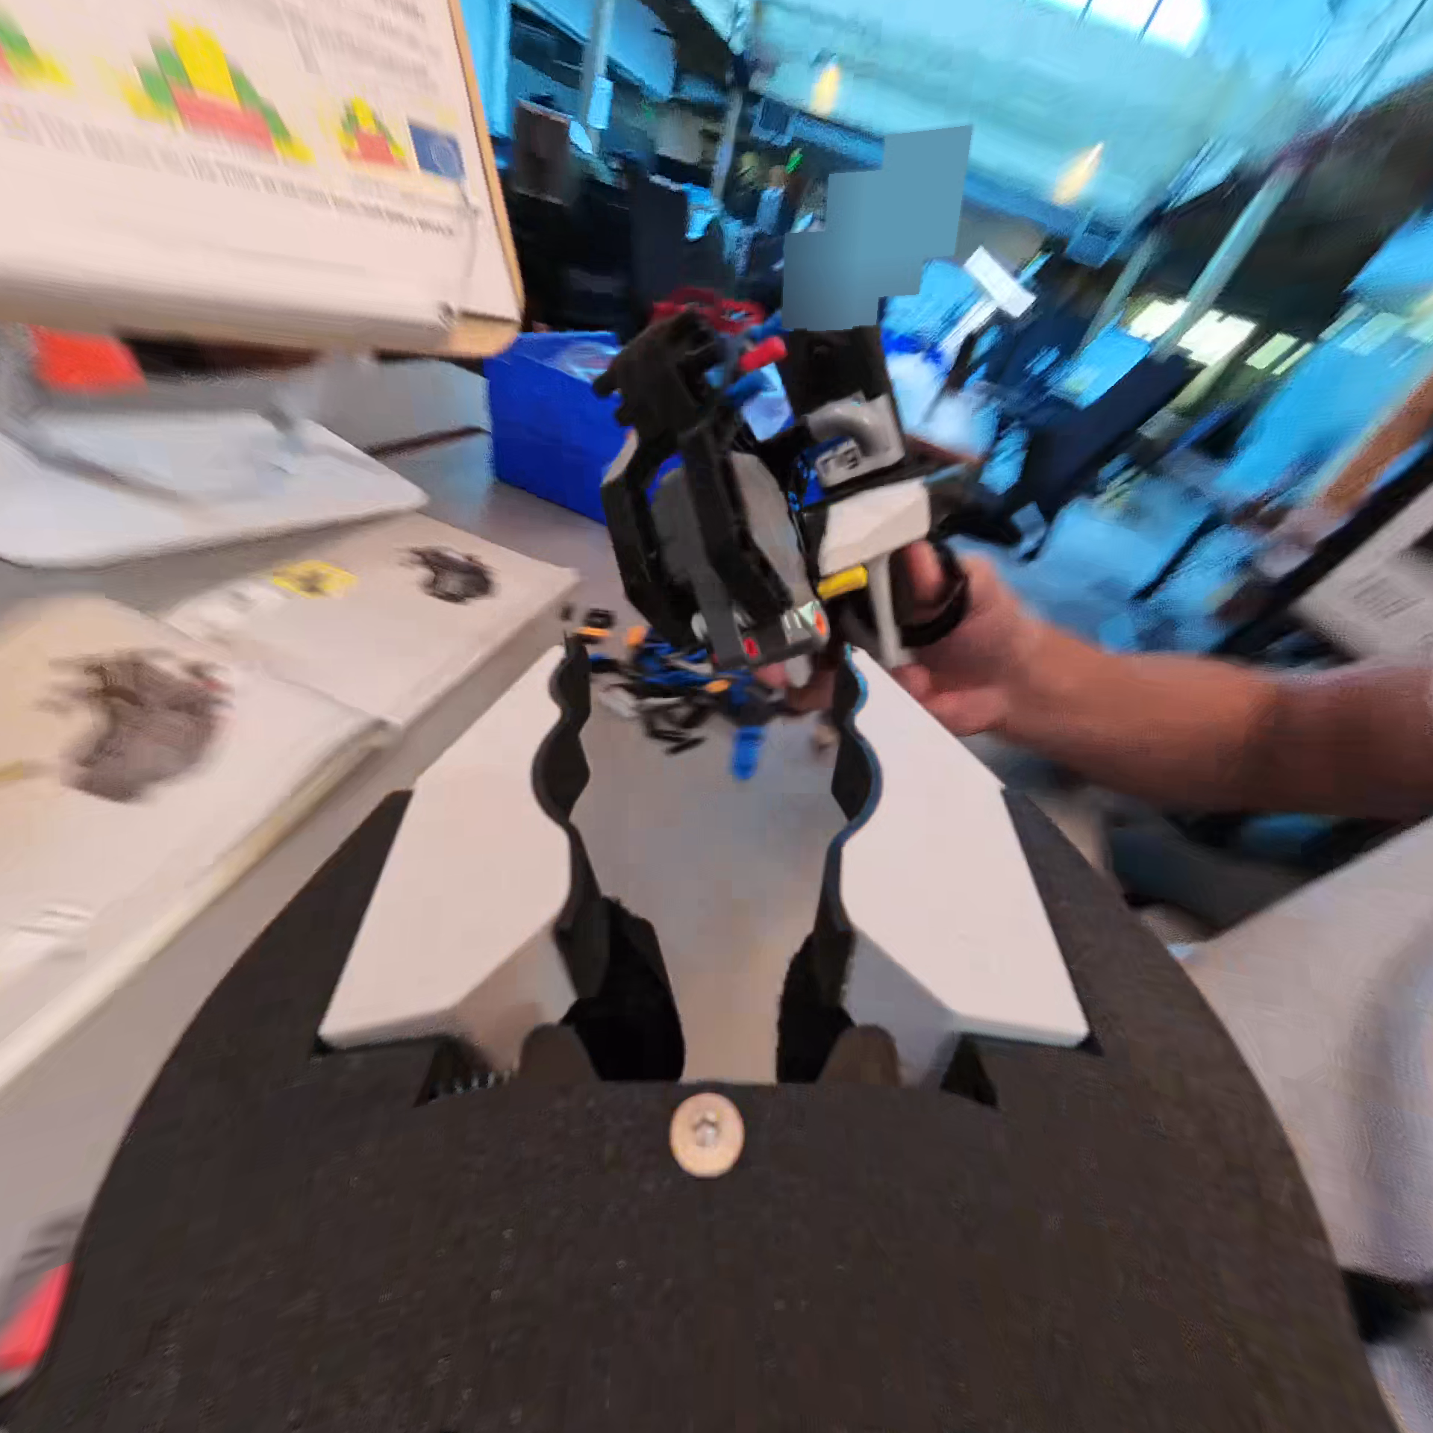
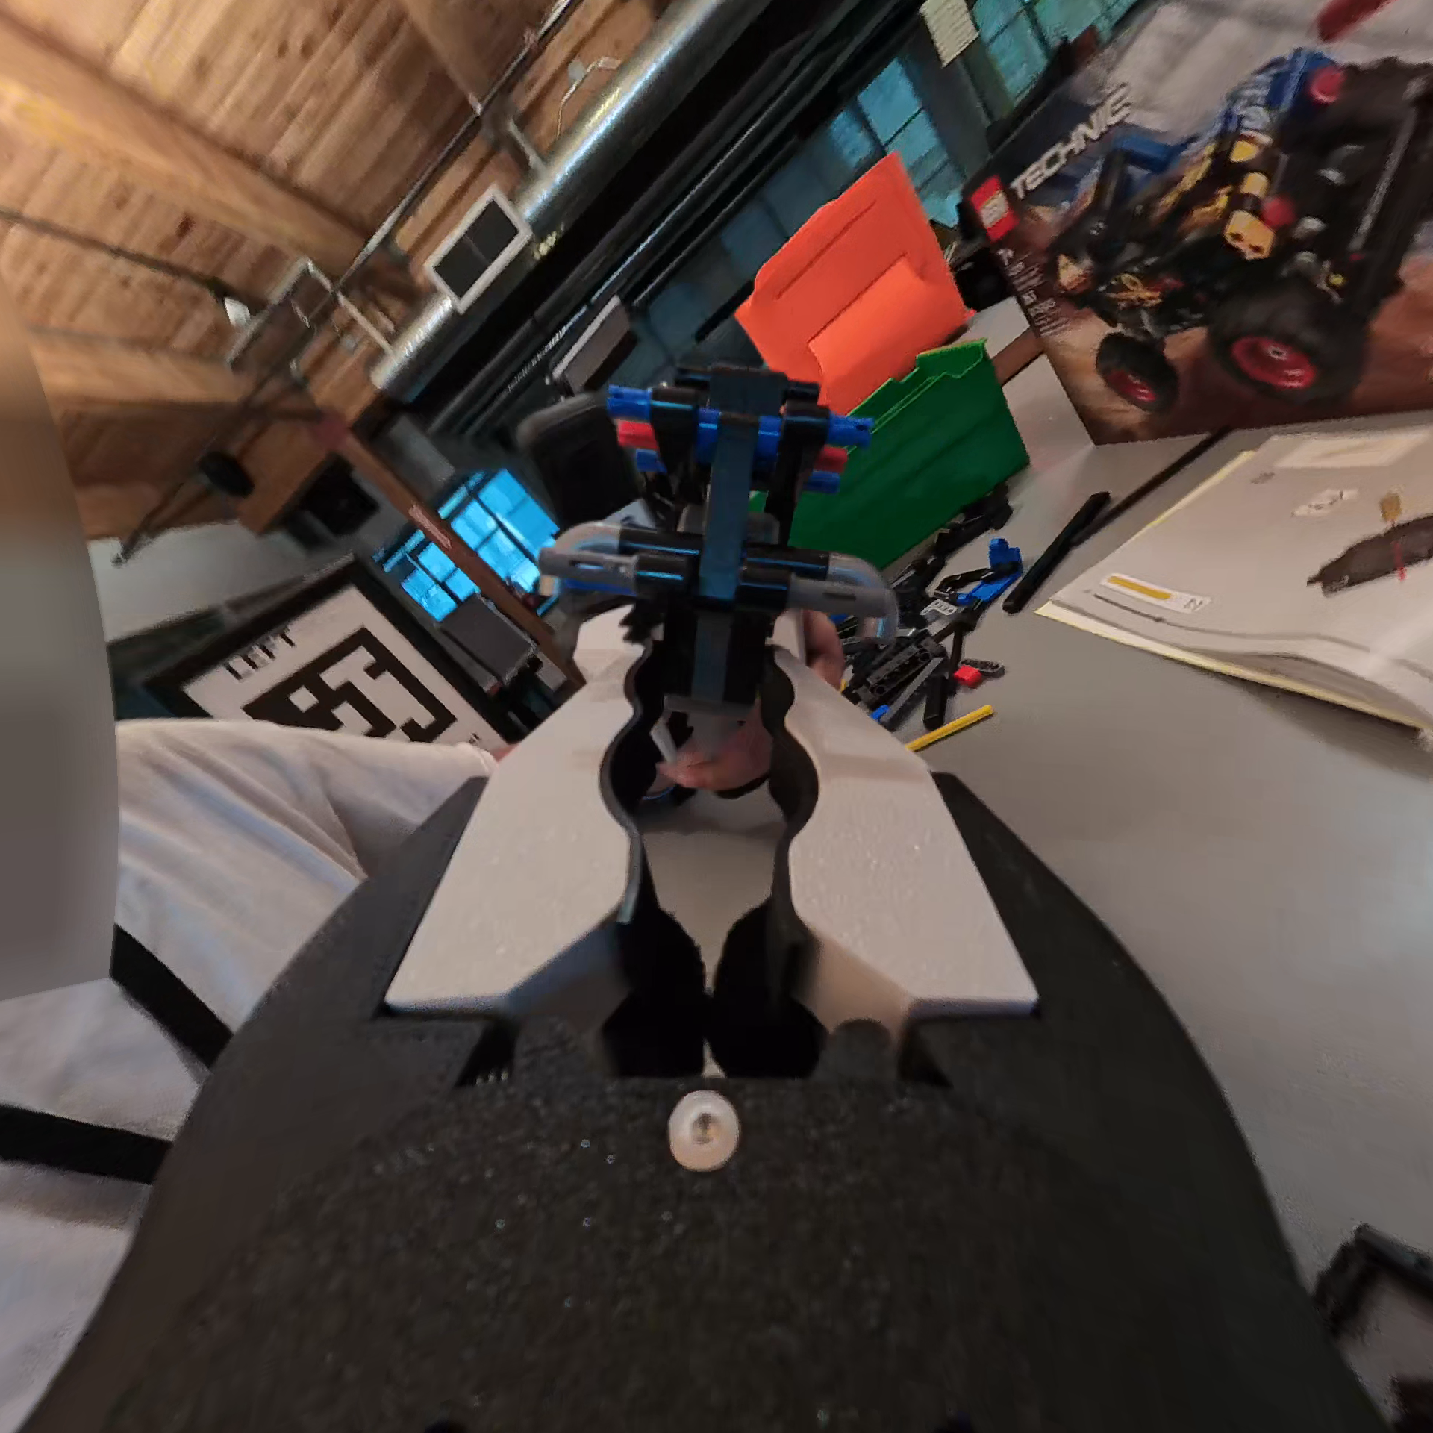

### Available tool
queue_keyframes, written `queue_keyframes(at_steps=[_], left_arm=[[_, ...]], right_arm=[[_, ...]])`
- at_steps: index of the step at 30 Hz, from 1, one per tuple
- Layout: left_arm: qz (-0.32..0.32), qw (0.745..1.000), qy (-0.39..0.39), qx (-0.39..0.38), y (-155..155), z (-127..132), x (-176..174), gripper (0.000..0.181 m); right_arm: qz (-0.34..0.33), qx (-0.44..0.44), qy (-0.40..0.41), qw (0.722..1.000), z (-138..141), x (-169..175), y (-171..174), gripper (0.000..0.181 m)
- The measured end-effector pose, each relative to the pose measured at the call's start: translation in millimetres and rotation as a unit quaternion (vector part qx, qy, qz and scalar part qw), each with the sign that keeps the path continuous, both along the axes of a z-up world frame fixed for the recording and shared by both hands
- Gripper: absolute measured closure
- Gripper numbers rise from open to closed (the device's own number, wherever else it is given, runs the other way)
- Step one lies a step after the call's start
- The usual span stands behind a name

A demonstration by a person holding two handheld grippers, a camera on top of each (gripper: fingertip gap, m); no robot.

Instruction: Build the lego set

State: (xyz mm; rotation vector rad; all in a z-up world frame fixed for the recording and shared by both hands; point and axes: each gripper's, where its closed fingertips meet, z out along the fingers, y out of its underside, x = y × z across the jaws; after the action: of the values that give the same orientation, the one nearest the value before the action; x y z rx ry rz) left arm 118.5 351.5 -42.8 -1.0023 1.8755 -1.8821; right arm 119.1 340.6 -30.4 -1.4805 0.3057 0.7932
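In the right wrist view, the partly built lego model [image 2: 709, 558], black with blue and red pins and grey curved pieces, is seen pinched at its lower end between the fingertips of the right gripper [image 2: 707, 690] at frame centre. In the left wrist view, the left gripper [image 1: 709, 682] is seen spread with nothing between its fingers, the model [image 1: 713, 504] being held up just beyond its tips. Loose lego pieces [image 2: 942, 620] are scattered on the grey table [image 2: 1085, 892] right of centre, below a green bin [image 2: 923, 457] and beside an open instruction booklet [image 2: 1272, 589].

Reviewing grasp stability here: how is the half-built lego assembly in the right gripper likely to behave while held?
The lego assembly probably stays stiff, being pinned beams. It stands tall above the right gripper, gripped only at its base, so it may pivot. Protruding blue pins could snag or pop off.
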Motion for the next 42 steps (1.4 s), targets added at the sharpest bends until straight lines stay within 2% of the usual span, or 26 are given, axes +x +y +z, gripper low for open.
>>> queue_keyframes(at_steps=[2, 4, 6, 9, 11, 14, 18, 20, 23, 29, 42], left_arm=[[-0.057, 0.991, 0.055, -0.109, -4.4, 5.4, -5.2, 0.135], [-0.078, 0.974, 0.097, -0.189, -2.4, 9.0, -3.7, 0.145], [-0.076, 0.963, 0.109, -0.236, 4.5, 9.5, 0.9, 0.147], [-0.070, 0.956, 0.116, -0.261, 10.2, 4.5, 5.3, 0.148], [-0.063, 0.957, 0.111, -0.261, 11.7, 3.1, 7.0, 0.148], [-0.055, 0.963, 0.106, -0.243, 11.6, -3.1, 8.5, 0.148], [-0.056, 0.966, 0.102, -0.230, 5.2, -7.0, 6.3, 0.148], [-0.063, 0.968, 0.095, -0.223, 2.7, -5.3, 3.2, 0.148], [-0.077, 0.969, 0.084, -0.221, 2.3, -2.6, -0.5, 0.148], [-0.083, 0.974, 0.062, -0.199, 0.3, -1.2, -4.9, 0.148], [-0.075, 0.981, 0.032, -0.177, -2.4, 2.9, -7.9, 0.149]], right_arm=[[0.006, -0.004, -0.028, 1.000, -2.8, -2.6, 8.5, 0.158], [0.012, 0.025, -0.033, 0.999, -0.1, -5.5, 15.8, 0.158], [0.002, 0.026, -0.025, 0.999, -4.5, -1.3, 23.3, 0.157], [0.012, 0.015, -0.005, 1.000, -15.8, -1.0, 28.8, 0.157], [0.029, 0.009, 0.008, 1.000, -20.4, -4.9, 28.5, 0.157], [0.034, 0.030, -0.007, 0.999, -15.5, -7.3, 25.6, 0.132], [0.004, 0.009, -0.083, 0.997, -19.2, -2.3, 24.7, 0.141], [0.014, 0.003, -0.110, 0.994, -20.1, -5.3, 22.1, 0.142], [0.038, 0.011, -0.129, 0.991, -21.4, -11.8, 18.9, 0.143], [0.039, 0.013, -0.169, 0.985, -20.9, -15.0, 17.0, 0.144], [0.045, 0.010, -0.157, 0.987, -16.6, -18.0, 13.7, 0.146]])
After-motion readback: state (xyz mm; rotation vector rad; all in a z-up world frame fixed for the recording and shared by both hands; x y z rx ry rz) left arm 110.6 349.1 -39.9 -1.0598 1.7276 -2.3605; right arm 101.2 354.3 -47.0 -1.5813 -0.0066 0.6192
